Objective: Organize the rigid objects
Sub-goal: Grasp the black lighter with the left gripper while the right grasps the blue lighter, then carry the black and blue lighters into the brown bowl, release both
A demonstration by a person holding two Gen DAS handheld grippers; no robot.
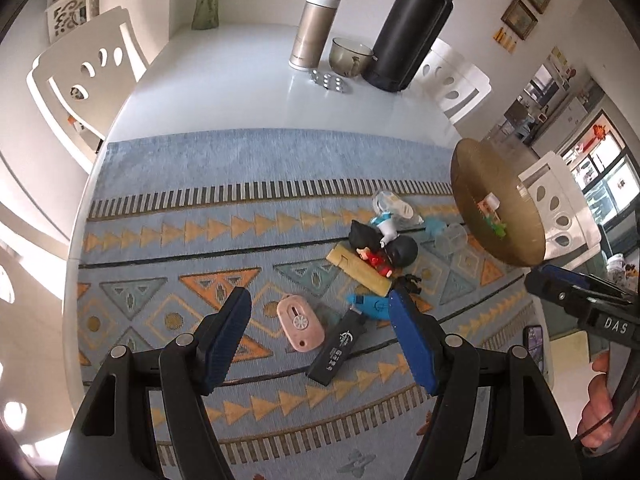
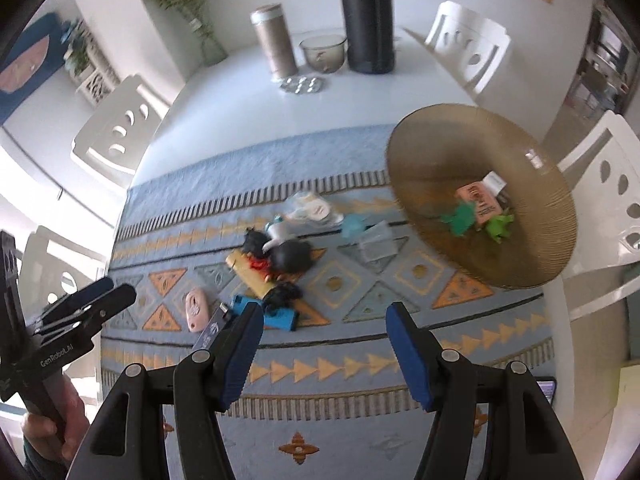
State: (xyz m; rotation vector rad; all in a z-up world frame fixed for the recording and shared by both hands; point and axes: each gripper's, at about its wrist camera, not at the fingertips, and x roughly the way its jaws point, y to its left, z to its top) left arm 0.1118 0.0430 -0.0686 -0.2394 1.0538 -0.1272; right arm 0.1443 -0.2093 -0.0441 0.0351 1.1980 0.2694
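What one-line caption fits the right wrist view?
Open right gripper above the patterned mat, small objects piled at centre, gold plate holding a few items at right.

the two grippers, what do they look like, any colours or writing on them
Both are black plastic frames with round silver pivot pins and two blue ribbed pads. The left gripper shows "GenRobot.AI" in white on its side in the right wrist view. The right gripper carries white letters "DAS" in the left wrist view. Each is held in a bare hand; no cables show.
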